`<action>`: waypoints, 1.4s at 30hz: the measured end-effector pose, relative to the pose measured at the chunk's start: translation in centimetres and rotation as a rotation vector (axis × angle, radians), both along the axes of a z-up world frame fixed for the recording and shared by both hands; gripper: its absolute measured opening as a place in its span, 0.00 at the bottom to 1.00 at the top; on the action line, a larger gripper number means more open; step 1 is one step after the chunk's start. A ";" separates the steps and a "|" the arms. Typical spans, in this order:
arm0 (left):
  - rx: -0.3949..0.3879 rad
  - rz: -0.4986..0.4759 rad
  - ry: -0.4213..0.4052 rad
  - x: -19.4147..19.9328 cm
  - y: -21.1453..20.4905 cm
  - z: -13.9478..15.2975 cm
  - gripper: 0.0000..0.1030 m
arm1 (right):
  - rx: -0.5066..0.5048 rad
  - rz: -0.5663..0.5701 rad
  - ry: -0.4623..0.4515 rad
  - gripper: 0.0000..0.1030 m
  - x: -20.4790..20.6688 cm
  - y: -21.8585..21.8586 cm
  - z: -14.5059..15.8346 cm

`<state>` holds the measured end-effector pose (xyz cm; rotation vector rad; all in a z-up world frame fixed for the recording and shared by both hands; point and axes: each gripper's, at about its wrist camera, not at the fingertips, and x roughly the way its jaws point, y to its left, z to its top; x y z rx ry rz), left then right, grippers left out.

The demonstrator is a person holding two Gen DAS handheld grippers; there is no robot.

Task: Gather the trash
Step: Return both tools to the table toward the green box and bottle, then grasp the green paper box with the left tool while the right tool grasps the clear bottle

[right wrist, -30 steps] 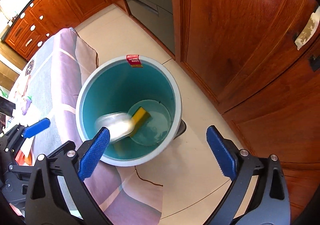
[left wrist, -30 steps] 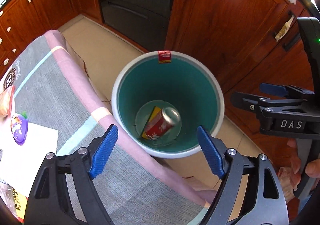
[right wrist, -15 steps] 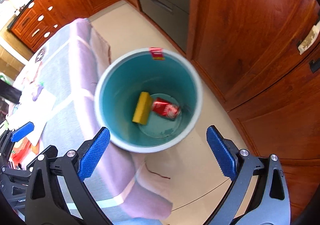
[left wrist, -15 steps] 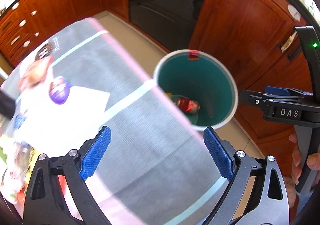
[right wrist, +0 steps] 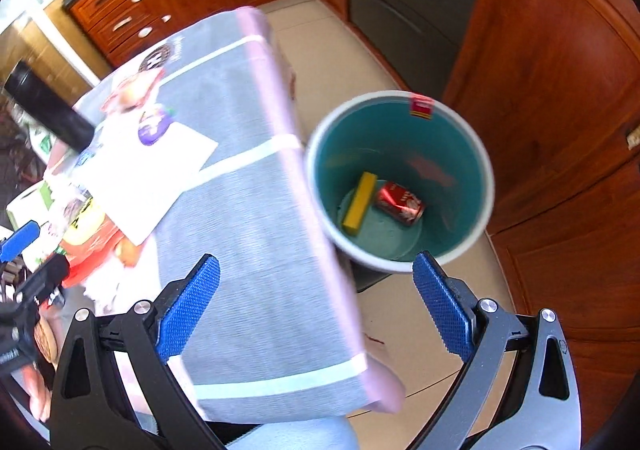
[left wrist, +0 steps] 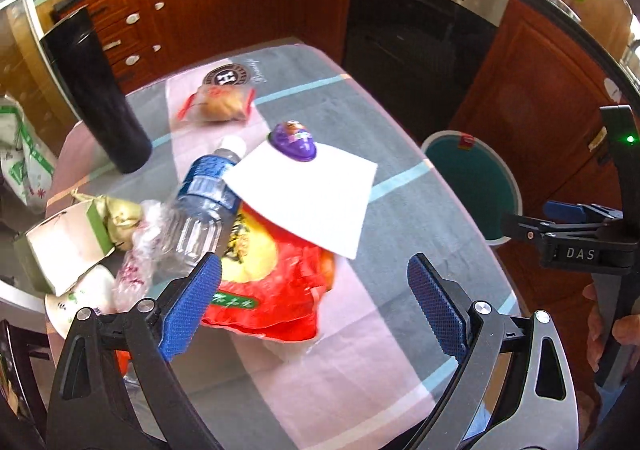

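My left gripper (left wrist: 312, 308) stands wide open with nothing between the blue pads; its jaws have just been opening, and they hang over the heap of trash on the tabletop (left wrist: 400, 218). Under it I see a red and yellow snack bag (left wrist: 276, 290), with a white sheet of paper (left wrist: 308, 198) lying partly across it. A purple egg-shaped wrapper (left wrist: 294, 140) sits on the far corner of that sheet. A plastic water bottle (left wrist: 204, 198) lies on its side just beside the bag, its cap tucked under the paper's edge. To the left there is a crumpled clear wrapper (left wrist: 140, 250) and an open cardboard carton (left wrist: 66, 246). Further back rests a wrapped bun (left wrist: 220, 104), and a tall black tumbler (left wrist: 96, 90) stands upright.

My right gripper (right wrist: 316, 304) is wide open too, empty, over the tabletop's edge. Beside the table on the floor stands the teal bin (right wrist: 476, 154); in its bottom lie a red can (right wrist: 400, 204) and a yellow sponge (right wrist: 360, 202), side by side.
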<state>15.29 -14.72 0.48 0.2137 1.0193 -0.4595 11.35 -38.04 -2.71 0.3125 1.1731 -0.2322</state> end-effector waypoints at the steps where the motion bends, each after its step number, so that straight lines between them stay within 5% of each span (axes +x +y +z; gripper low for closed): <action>1: -0.005 0.018 0.000 0.1 1.0 0.1 0.91 | -0.005 0.013 0.000 0.90 0.1 0.9 0.2; 7: -0.027 0.104 0.001 0.4 7.4 0.3 0.91 | -0.024 0.087 -0.006 0.90 1.6 5.9 1.3; 14: 0.024 0.179 -0.099 1.8 16.2 2.4 0.91 | -0.057 0.183 0.008 0.90 3.9 12.5 1.9; 19: 0.038 0.315 -0.081 4.3 22.5 1.8 0.91 | -0.079 0.262 0.010 0.90 6.1 17.6 2.3; 26: 0.044 0.389 -0.033 6.4 23.0 -0.5 0.92 | -0.062 0.308 0.002 0.90 8.4 22.5 2.0; 31: 0.075 0.464 -0.021 8.4 23.4 -2.2 0.92 | -0.083 0.306 0.024 0.90 8.9 23.2 1.5; 35: 0.028 0.494 0.017 9.5 24.7 -3.2 0.91 | -0.091 0.299 0.032 0.90 9.6 23.1 1.3; 40: 0.002 0.473 -0.004 9.4 25.3 -3.4 0.76 | -0.090 0.297 0.029 0.90 10.8 23.5 1.1; 41: 0.013 0.470 -0.011 9.3 25.3 -3.5 0.38 | -0.086 0.299 0.029 0.90 11.0 23.6 1.0; 42: 0.008 0.464 0.009 9.4 25.5 -3.7 0.18 | -0.085 0.303 0.030 0.90 11.2 23.8 0.8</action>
